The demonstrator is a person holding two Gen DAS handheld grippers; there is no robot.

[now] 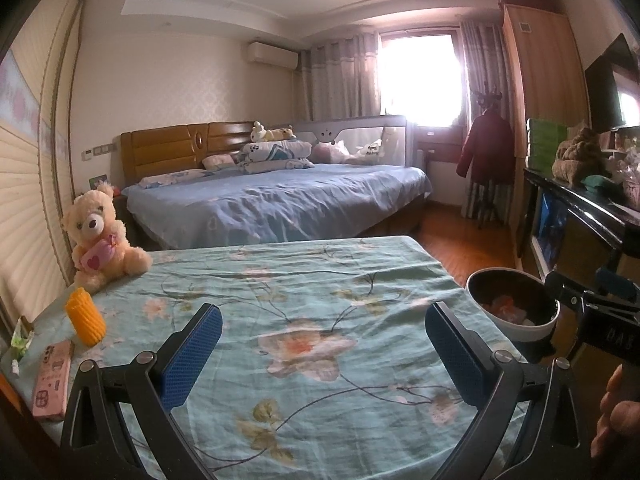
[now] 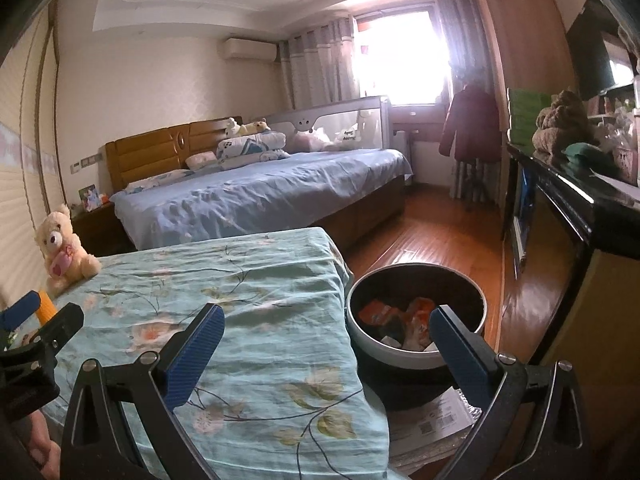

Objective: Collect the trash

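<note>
Both claws gape wide and hold nothing: the left gripper [image 1: 322,354] over the floral tablecloth [image 1: 304,288], the right gripper [image 2: 326,354] at the table's edge. The trash bin [image 2: 416,354], at two o'clock, holds what look like orange wrappers [image 2: 418,314].

Floral cloth [image 1: 304,292] is lying wrinkled & matt, teddy bear [image 1: 100,236] showing plush pile, corn-shaped item [image 1: 85,317] looking ribbed plastic, left gripper [image 1: 320,356] pads [image 1: 191,356] showing dimpled blue texture w/ matt black frame, wood floor [image 2: 432,240] reflecting glossy, bin [image 2: 416,320] rim looking smooth.
</note>
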